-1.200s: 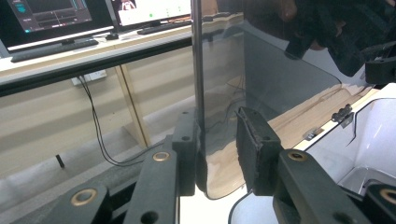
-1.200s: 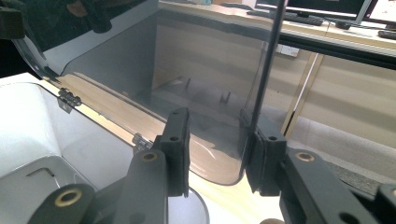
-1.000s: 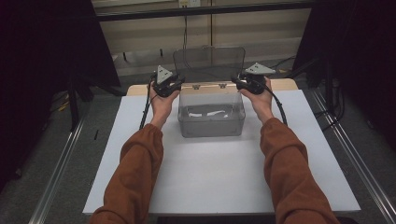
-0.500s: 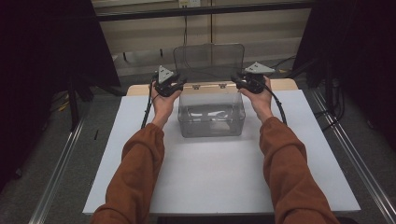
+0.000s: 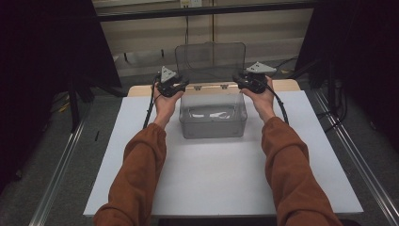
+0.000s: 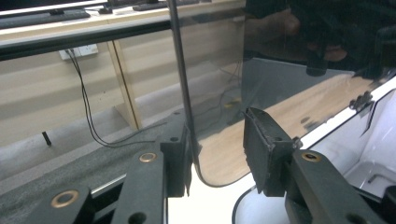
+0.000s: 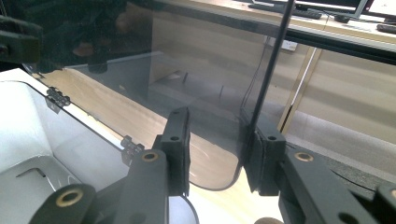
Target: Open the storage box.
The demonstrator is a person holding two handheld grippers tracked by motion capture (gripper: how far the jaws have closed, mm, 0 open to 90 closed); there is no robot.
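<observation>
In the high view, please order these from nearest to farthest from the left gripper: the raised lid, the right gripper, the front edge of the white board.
1. Raised lid, just right of the left gripper.
2. Right gripper, across the clear box.
3. Front edge of the white board, nearest the person.

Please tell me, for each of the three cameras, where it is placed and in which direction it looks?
High view: above the person's side, looking forward and down at the white table; both sleeves, hands and each tool show.
Left gripper view: rides the left tool, looking along its jaws astride the raised lid.
Right gripper view: rides the right tool, its jaws astride the lid's other edge.
Shared: the lid, the clear box.
</observation>
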